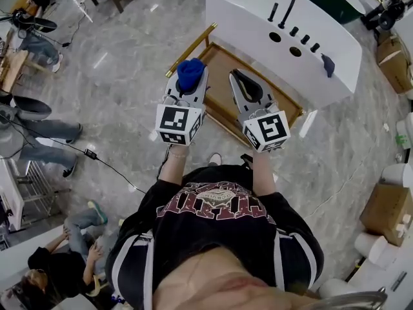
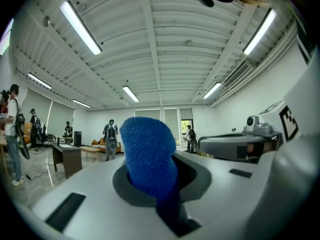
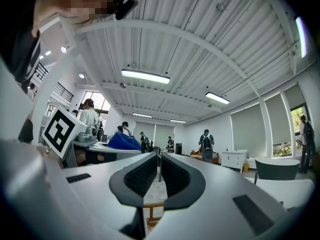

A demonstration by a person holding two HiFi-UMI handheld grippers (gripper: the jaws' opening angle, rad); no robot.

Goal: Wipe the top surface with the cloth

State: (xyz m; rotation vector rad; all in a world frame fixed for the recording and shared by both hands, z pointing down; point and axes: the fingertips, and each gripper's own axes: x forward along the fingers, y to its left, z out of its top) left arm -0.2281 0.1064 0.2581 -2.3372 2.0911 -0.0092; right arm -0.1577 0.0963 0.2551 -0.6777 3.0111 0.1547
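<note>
**Task item.** The blue cloth is off the work surface and carried in the left gripper, at about 11 o'clock of centre in the head view. In the left gripper view it stands as a rounded wad above the jaws, with a narrower tail running down into the slot between them.

**Grippers.** The left jaws are clamped on the cloth. The right gripper is at about 1 o'clock of the left one. Its ribbed pads are drawn together to a thin slit with nothing between them. Both grippers are held up in the air, clear of any surface.

**Work surface.** The white unit lies at 1 o'clock in the head view, well apart from both grippers. Its top carries holes and black pegs. A wooden frame lies at its near side.

**Handling assessment.** The cloth looks soft, light and napped. It should not slip or break, and it should flatten under pressure. The present hold on the pinched tail seems sound, as it leaves the wad free as the wiping face. The pegs may snag the cloth, so the strokes ought to pass round them.
</note>
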